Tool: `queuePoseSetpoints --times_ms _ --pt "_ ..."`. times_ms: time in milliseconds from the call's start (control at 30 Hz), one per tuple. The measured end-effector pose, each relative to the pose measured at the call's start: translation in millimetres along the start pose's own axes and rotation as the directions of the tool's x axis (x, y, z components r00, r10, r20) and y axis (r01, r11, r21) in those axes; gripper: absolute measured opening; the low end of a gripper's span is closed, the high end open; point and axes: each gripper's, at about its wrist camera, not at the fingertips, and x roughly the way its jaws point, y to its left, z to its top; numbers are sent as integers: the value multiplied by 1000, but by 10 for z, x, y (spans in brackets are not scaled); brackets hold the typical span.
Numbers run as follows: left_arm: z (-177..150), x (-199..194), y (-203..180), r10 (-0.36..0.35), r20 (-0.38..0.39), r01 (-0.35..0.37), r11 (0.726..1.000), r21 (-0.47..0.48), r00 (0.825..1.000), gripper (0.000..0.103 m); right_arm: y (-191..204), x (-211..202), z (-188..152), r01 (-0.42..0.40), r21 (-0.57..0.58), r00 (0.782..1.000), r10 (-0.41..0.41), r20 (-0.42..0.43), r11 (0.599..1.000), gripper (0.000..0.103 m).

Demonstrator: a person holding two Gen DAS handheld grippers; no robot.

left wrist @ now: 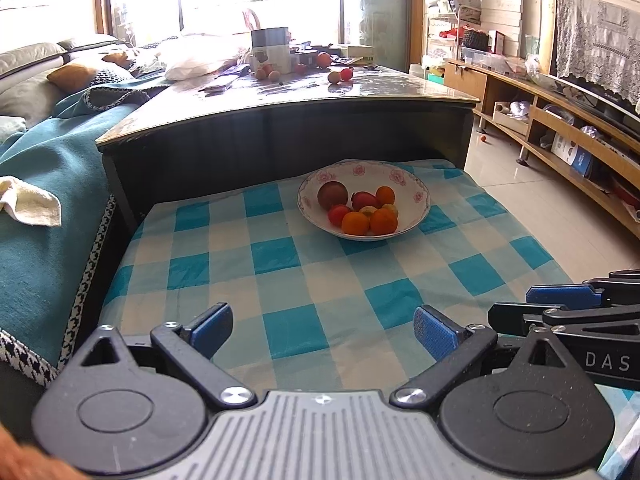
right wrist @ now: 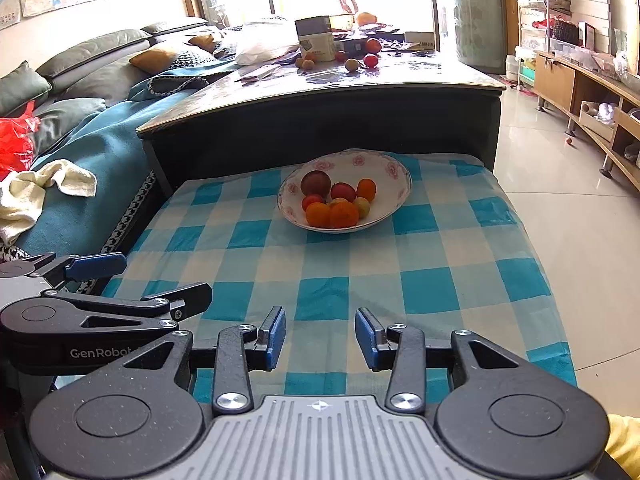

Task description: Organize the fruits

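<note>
both claws (left wrist: 322,330) (right wrist: 320,338) angled down, empty

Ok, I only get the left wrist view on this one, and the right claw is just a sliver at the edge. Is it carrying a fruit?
Observer: No. In the right wrist view the right claw stands partly open, with only the checked cloth showing between its pads.
Operator: Anything on the sofa past that pale towel?
Observer: Yes, a red plastic bag lies on the sofa, just left of the towel.
Operator: Any sign of who holds the right claw?
Observer: Only a yellow sleeve at the lower right corner.
</note>
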Motion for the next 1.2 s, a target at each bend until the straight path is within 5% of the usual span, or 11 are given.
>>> queuePoseSetpoints --times_ms 1200 --pt "-300 -203 -75 41 -56 -41 999 -6 998 103 120 -255 -375 -21 -8 999 21 -25 1000 36"
